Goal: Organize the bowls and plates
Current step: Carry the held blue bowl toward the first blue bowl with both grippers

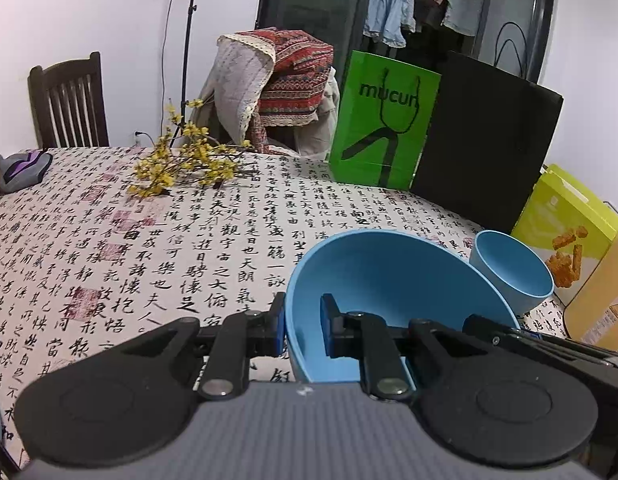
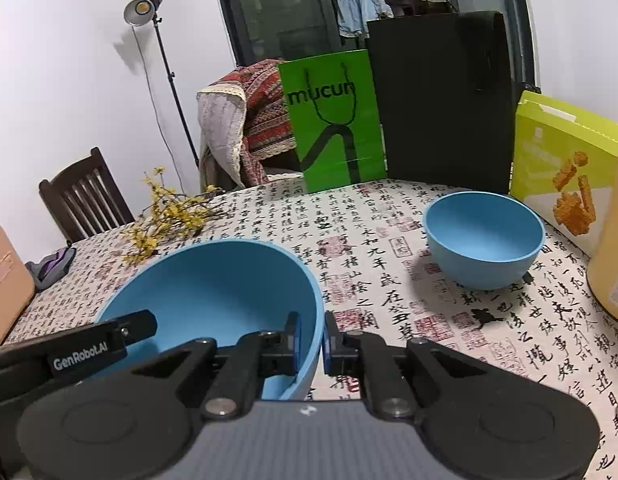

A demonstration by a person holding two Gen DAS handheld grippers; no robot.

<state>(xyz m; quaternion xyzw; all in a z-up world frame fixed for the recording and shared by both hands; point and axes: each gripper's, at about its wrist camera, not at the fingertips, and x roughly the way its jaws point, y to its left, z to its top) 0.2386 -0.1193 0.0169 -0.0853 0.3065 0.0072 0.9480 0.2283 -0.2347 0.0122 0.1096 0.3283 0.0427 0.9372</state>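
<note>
A large blue bowl (image 1: pixel 389 280) is held by its rim from both sides. My left gripper (image 1: pixel 303 330) is shut on the bowl's left wall, one finger outside and one inside. My right gripper (image 2: pixel 312 342) is shut on the right wall of the same large bowl (image 2: pixel 221 284). The left gripper's black arm (image 2: pixel 89 344) shows at the bowl's far side in the right wrist view. A smaller blue bowl (image 2: pixel 485 236) stands upright on the tablecloth to the right of the large one, and appears as the small bowl (image 1: pixel 513 276) behind the large bowl's right edge.
The table has a calligraphy-print cloth (image 2: pixel 389 280). At the back stand a green paper bag (image 2: pixel 337 120), a black bag (image 2: pixel 441 96) and a yellow-green snack box (image 2: pixel 565 160). An orange bottle (image 2: pixel 613 260) stands at the right. Yellow flower sprigs (image 1: pixel 181 164) lie at the back left.
</note>
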